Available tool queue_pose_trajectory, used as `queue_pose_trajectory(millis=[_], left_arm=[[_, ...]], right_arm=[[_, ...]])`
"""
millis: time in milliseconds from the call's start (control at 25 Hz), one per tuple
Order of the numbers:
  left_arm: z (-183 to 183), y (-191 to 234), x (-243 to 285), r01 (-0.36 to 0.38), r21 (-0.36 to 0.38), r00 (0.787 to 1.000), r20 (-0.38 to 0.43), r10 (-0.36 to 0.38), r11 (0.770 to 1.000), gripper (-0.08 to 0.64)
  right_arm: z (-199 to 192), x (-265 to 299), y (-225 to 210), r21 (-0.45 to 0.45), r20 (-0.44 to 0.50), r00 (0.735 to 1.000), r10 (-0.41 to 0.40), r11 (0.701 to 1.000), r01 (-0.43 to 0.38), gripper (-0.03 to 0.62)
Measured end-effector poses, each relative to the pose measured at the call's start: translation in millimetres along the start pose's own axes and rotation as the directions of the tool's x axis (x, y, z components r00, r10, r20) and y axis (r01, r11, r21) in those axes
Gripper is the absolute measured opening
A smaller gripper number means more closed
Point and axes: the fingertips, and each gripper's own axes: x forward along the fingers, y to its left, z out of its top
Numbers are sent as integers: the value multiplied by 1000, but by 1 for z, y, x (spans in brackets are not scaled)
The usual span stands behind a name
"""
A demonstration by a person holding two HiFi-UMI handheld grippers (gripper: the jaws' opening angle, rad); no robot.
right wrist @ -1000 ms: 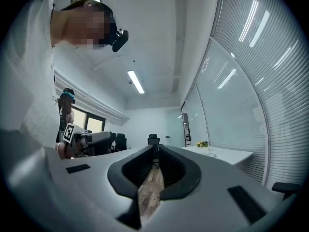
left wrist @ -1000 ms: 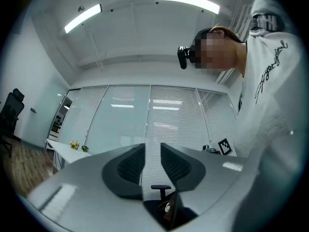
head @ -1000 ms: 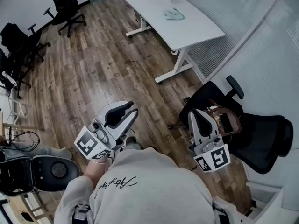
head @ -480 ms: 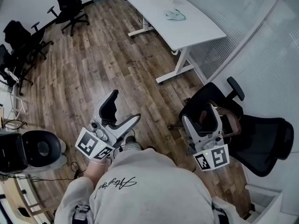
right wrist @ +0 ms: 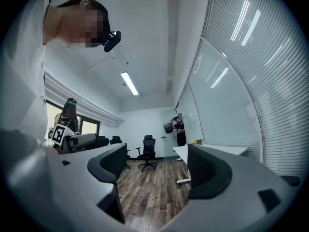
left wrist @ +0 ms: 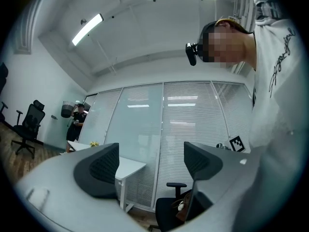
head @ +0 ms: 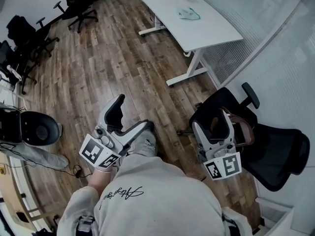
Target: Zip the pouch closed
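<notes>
Seemingly readied for the far table [head: 206,31], the left gripper [head: 132,113] and right gripper [head: 211,121] are held empty, fingers [head: 116,109] just opened wide.

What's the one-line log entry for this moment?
left gripper: just opened, empty | right gripper: just opened, empty | zipping: not under way

Head view: high, steeply down over floor [head: 98,73]. Left gripper view: level, toward glass wall [left wrist: 140,129]. Right gripper view: level, along room. All share counter [head: 197,23].
</notes>
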Motion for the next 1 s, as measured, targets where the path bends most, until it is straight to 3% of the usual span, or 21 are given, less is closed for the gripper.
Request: queue_pose_trajectory(millis=[240, 520, 760, 1000], left_arm=[[-4, 12, 19, 17, -1, 1000, -4, -17, 1000, 402], [-28, 47, 49, 37, -56, 999, 18, -36, 998, 402], [-25, 81, 103, 101, -8, 995, -21, -102, 995, 402], [-26, 138, 155, 123, -12, 992, -10, -124, 992, 402]], right_arm=[[3, 15, -13, -8, 3, 1000, -15, 1000, 15, 376], [-2, 41, -45, -22, -2, 998, -63, 998, 63, 376], [-4, 86, -81, -25, -9, 995, -100, 995, 99, 376], [-3, 141, -115, -25, 3, 990, -143, 989, 143, 376]])
